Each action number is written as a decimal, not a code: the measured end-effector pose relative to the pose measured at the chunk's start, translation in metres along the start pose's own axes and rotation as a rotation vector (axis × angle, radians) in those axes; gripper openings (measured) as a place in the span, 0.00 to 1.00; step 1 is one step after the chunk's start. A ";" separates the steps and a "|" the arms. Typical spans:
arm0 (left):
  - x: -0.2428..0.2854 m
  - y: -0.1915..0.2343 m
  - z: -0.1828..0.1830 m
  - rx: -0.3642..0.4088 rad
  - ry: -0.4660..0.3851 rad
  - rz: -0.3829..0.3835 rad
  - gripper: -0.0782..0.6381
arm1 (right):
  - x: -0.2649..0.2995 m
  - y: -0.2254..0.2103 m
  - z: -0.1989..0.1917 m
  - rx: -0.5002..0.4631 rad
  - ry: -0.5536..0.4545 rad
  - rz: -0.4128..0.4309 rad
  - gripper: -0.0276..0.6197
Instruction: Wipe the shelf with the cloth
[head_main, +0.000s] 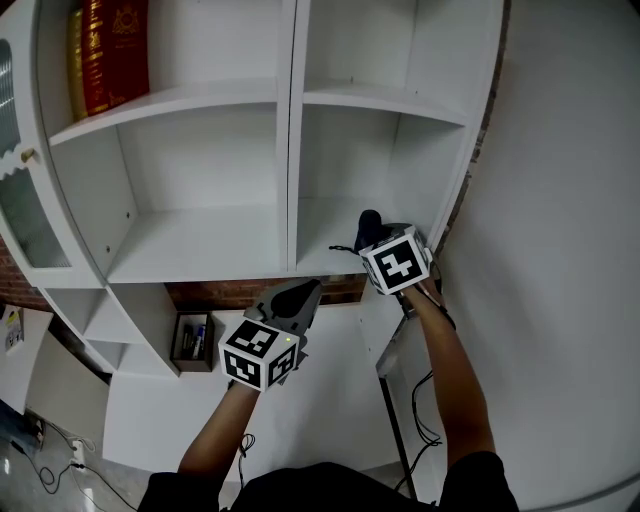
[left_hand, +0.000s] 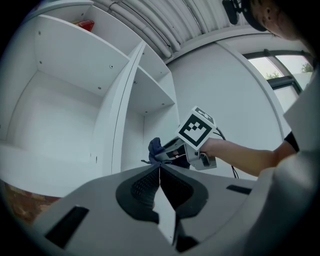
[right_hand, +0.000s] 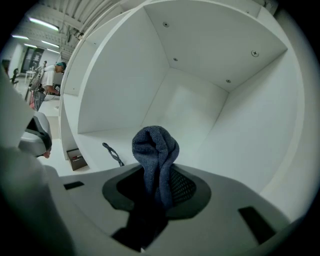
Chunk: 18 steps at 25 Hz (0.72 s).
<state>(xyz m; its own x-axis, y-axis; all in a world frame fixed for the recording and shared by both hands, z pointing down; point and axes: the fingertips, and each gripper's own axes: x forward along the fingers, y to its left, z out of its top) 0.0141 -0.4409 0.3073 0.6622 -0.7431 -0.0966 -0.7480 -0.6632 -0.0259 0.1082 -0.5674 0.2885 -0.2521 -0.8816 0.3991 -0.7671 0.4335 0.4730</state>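
A white shelf unit (head_main: 210, 245) fills the head view. My right gripper (head_main: 372, 228) reaches into the lower right compartment (head_main: 335, 225) and is shut on a dark blue cloth (head_main: 368, 220). In the right gripper view the cloth (right_hand: 156, 152) bulges up between the jaws, just above the shelf board (right_hand: 110, 142). A thin dark strand (right_hand: 113, 153) of it trails onto the board. My left gripper (head_main: 303, 293) hangs below the shelf's front edge, shut and empty. The left gripper view shows its jaws meeting, with the right gripper (left_hand: 165, 155) and cloth (left_hand: 155, 147) beyond.
Red books (head_main: 112, 50) stand on the upper left shelf. A vertical divider (head_main: 293, 140) splits the compartments. A small box of pens (head_main: 192, 340) sits on a lower surface. A plain wall (head_main: 560, 200) runs close on the right. Cables (head_main: 60, 460) lie on the floor.
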 end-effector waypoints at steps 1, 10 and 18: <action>-0.001 -0.002 0.000 0.001 0.001 -0.002 0.13 | -0.002 0.001 -0.002 0.005 0.001 0.000 0.24; -0.018 -0.019 0.001 0.001 0.014 -0.028 0.13 | -0.028 0.021 -0.013 0.046 0.001 0.025 0.24; -0.040 -0.035 -0.005 -0.008 0.041 -0.048 0.13 | -0.050 0.052 -0.021 0.053 -0.004 0.054 0.24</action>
<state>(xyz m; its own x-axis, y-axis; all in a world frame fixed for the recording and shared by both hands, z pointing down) 0.0140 -0.3889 0.3171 0.6988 -0.7132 -0.0546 -0.7150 -0.6988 -0.0217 0.0934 -0.4964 0.3099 -0.2963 -0.8579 0.4198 -0.7821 0.4702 0.4089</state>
